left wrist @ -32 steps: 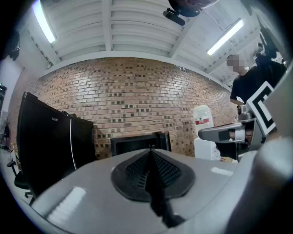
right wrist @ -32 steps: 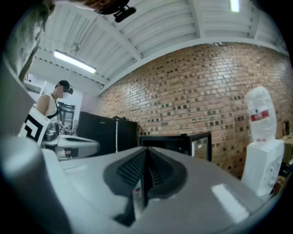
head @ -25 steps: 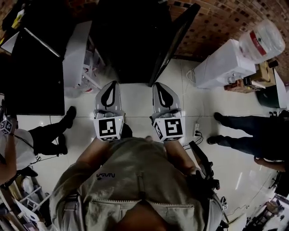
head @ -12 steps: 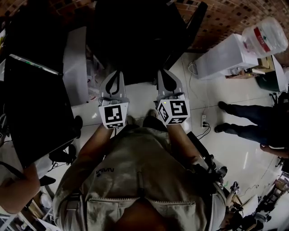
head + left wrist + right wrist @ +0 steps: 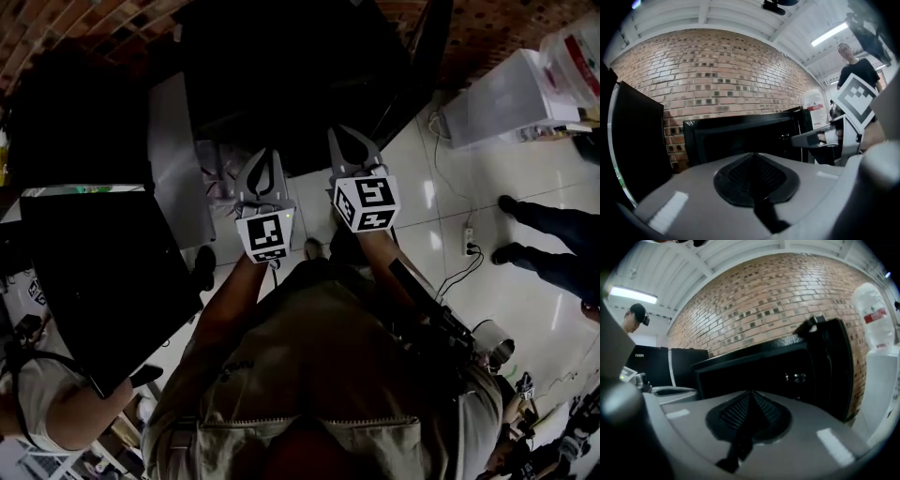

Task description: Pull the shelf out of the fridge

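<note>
The black fridge (image 5: 300, 75) stands straight ahead with its door (image 5: 422, 56) swung open to the right. Its inside is dark, and I cannot make out a shelf. My left gripper (image 5: 263, 153) points at the fridge's lower left front, shut and empty. My right gripper (image 5: 342, 131) is beside it at the lower right front; its pads meet with nothing between them, and the jaws are just starting to open. In the left gripper view the closed tips (image 5: 754, 154) face the fridge opening (image 5: 740, 140). In the right gripper view the tips (image 5: 751, 393) face the same dark opening (image 5: 759, 371).
A second black cabinet (image 5: 103, 272) stands at the left, with a grey panel (image 5: 178, 159) between it and the fridge. A white water dispenser (image 5: 511, 94) stands at the right. A person's legs (image 5: 553, 244) and a power strip (image 5: 469, 242) are on the tiled floor.
The view has swung and closed in on the fridge. Both grippers have moved forward together toward its open front. They stay shut and empty.
</note>
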`<state>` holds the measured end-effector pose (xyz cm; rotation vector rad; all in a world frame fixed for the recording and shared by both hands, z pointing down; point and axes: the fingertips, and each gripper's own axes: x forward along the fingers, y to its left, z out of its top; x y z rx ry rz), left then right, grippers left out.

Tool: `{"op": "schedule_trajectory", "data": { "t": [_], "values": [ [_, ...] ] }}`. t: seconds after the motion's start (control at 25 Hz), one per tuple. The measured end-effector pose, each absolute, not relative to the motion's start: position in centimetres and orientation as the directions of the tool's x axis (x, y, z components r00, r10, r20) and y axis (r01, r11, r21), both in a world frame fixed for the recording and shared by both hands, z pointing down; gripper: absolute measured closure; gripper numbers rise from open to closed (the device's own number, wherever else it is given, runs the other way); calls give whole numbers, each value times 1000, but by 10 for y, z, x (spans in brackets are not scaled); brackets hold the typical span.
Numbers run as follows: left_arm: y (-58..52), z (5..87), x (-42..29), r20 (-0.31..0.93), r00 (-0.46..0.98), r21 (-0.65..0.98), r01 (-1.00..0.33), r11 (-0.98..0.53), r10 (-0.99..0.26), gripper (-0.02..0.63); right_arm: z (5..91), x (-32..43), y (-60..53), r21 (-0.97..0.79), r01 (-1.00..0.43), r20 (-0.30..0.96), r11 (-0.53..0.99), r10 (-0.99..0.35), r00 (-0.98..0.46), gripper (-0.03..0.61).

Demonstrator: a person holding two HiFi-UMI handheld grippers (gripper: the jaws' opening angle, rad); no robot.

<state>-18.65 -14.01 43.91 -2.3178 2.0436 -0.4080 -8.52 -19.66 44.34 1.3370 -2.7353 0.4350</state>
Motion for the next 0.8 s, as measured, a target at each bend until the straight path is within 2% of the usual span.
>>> {"op": "schedule_trajectory", "data": {
  "t": [0.08, 0.2, 0.44, 0.8],
  "values": [
    [-154, 456, -189, 207, 90, -158, -980, -125, -974, 607, 459, -91, -213, -280, -768, 200, 576, -747, -634, 547],
    [-172, 483, -193, 263, 67, -108, -989, -98, -963, 607, 484, -94, -233, -373, -749, 222, 548, -731, -645, 544],
    [-197, 510, -197, 325, 63, -119, -987, -107, -944, 607, 516, -103, -262, -566, -685, 226, 459, -713, -664, 522],
    [-210, 529, -199, 369, 58, -151, -981, -122, -927, 607, 537, -117, -294, -878, -415, 122, 240, -725, -678, 474]
  ]
}}
